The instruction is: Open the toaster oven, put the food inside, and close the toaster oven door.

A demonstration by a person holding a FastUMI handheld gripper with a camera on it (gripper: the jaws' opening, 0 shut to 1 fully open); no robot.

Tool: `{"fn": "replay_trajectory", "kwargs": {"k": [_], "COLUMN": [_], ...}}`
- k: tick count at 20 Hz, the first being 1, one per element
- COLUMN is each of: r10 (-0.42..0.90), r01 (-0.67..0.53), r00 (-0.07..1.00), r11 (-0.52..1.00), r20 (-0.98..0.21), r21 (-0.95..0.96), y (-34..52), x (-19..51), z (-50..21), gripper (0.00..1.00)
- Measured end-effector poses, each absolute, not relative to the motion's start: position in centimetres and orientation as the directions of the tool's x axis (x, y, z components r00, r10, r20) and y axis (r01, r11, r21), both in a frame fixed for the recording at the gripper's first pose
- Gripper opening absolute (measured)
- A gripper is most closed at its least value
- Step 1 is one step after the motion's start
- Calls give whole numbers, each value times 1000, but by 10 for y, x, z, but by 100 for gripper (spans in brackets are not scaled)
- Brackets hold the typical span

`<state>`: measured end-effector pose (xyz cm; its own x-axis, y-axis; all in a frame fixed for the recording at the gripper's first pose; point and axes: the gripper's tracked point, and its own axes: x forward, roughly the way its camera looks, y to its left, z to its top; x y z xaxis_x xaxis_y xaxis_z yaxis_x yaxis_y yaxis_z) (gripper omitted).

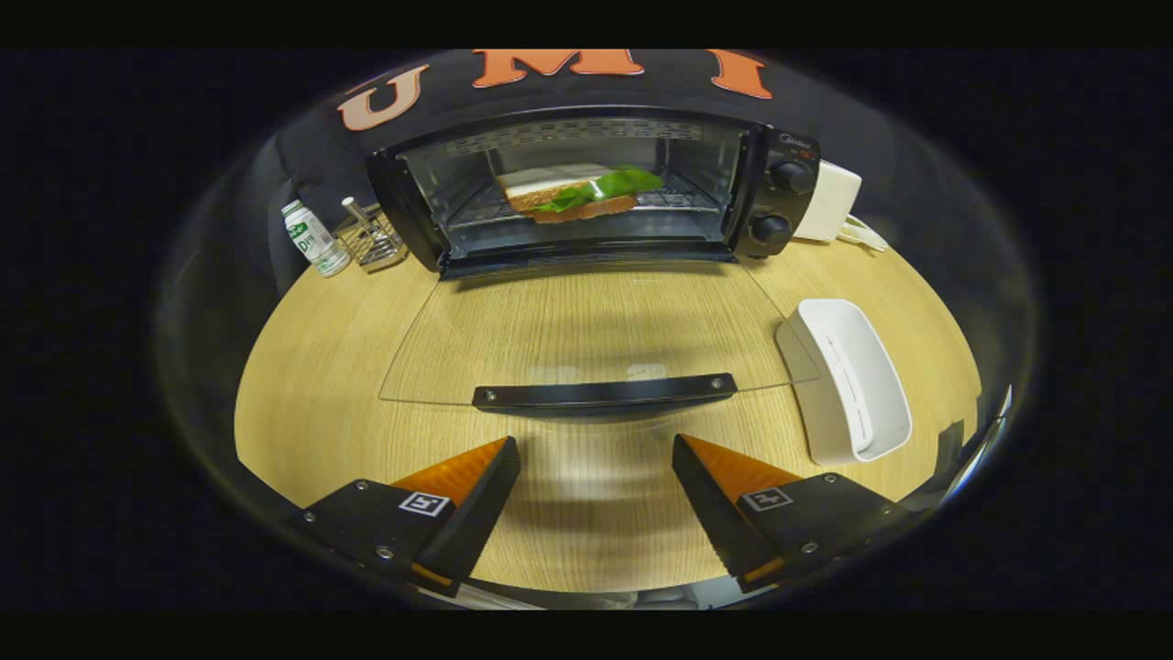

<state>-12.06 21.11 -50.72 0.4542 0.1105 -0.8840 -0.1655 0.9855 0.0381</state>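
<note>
From the gripper view, the gripper (pixel 596 449) hangs with its fingers spread apart, holding nothing, just short of the door handle (pixel 605 394). The toaster oven (pixel 779 183) stands open, its glass door (pixel 596 321) lying flat over the wooden table (pixel 312 367). Inside, on the rack, sits the sandwich (pixel 577 194) with green leaves. A white tray (pixel 857 380) lies empty beside the door.

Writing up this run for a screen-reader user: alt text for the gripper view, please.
A toaster oven stands open on a wooden table, a sandwich with green lettuce on its rack and its glass door folded down flat. The gripper is open, its fingers empty, just short of the door handle; an empty white tray lies beside the door.
</note>
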Motion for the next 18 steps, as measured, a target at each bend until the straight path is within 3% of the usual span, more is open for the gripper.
{"fn": "replay_trajectory", "kwargs": {"k": [8,18], "r10": [103,178], "r01": [-134,-102], "r00": [467,560], "r11": [990,984], "r20": [-878,-809], "r21": [45,146], "y": [212,221], "x": [-108,-74], "z": [-514,-439], "gripper": [100,100]}}
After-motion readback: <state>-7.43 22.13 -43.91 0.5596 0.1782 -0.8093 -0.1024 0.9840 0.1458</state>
